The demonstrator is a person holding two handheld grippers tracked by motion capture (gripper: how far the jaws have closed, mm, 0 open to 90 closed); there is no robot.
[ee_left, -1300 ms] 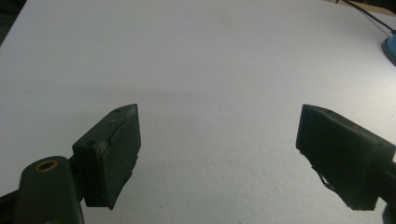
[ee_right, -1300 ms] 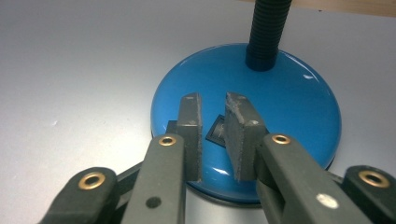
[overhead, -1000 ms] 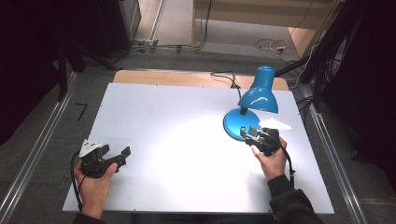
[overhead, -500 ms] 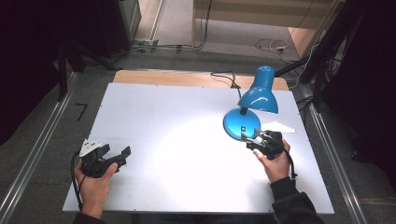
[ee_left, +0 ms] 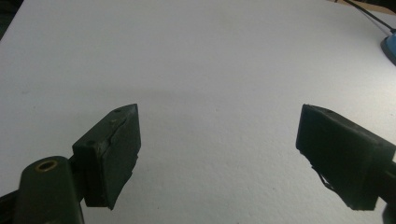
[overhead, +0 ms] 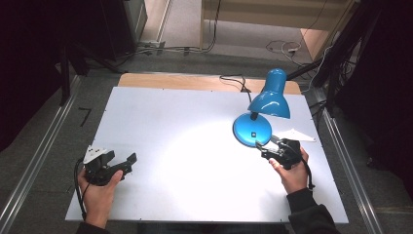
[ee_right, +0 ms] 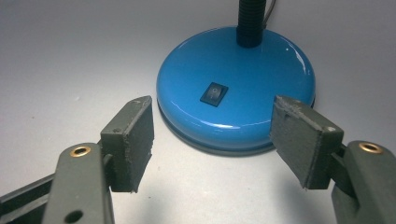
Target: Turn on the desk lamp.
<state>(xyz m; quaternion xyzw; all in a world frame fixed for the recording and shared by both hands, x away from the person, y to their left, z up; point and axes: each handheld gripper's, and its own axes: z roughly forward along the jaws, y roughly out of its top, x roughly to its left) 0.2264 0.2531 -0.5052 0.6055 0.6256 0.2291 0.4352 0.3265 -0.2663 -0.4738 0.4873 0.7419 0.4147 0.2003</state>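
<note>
A blue desk lamp stands at the right of the white table, its round base (overhead: 252,129) under the tilted shade (overhead: 270,100), and it throws a bright patch on the board. My right gripper (overhead: 265,148) sits just in front of the base, pointing at it. In the right gripper view the base (ee_right: 236,88) and its black rocker switch (ee_right: 214,94) lie just beyond the fingertips. The right gripper (ee_right: 219,135) has just been opening its jaws, and nothing is between them. My left gripper (overhead: 127,161) rests at the near left, open and empty (ee_left: 219,154).
The lamp's black cable (overhead: 238,80) runs off the back over a wooden strip (overhead: 170,80). Metal rails (overhead: 341,146) flank the white board (overhead: 185,146). The lamp base's edge (ee_left: 390,46) shows far right in the left gripper view.
My right gripper has drawn back a little from the lamp base towards the near edge, and its jaws stand wider. The left gripper and the lamp have not moved.
</note>
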